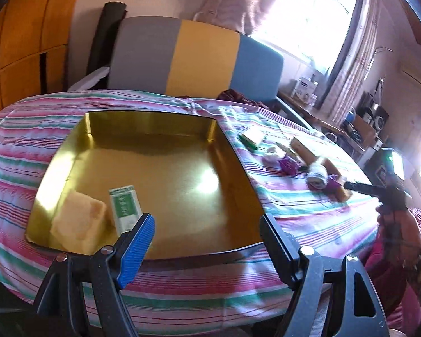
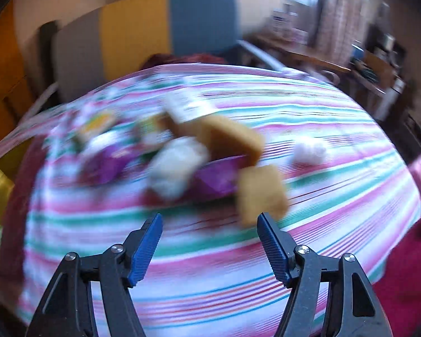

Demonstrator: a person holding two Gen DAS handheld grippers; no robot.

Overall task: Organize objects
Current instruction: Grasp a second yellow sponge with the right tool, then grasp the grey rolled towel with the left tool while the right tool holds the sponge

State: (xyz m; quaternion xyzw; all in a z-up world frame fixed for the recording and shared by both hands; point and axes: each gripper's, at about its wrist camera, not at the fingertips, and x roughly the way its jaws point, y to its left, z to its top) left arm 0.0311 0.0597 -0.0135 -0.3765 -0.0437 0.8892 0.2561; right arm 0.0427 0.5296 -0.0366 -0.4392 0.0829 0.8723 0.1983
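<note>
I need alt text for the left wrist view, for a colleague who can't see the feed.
A shallow gold tray sits on a striped tablecloth, holding a pale yellow block and a green-and-white packet near its front left corner. The open, empty left gripper hovers over the tray's near edge. More small items lie loose on the cloth to the right.

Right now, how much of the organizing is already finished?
Done: a yellow block and a green-and-white box lie in the gold tray. In hand: nothing; left gripper and right gripper are open. Left: the pile of items on the striped cloth.
</note>
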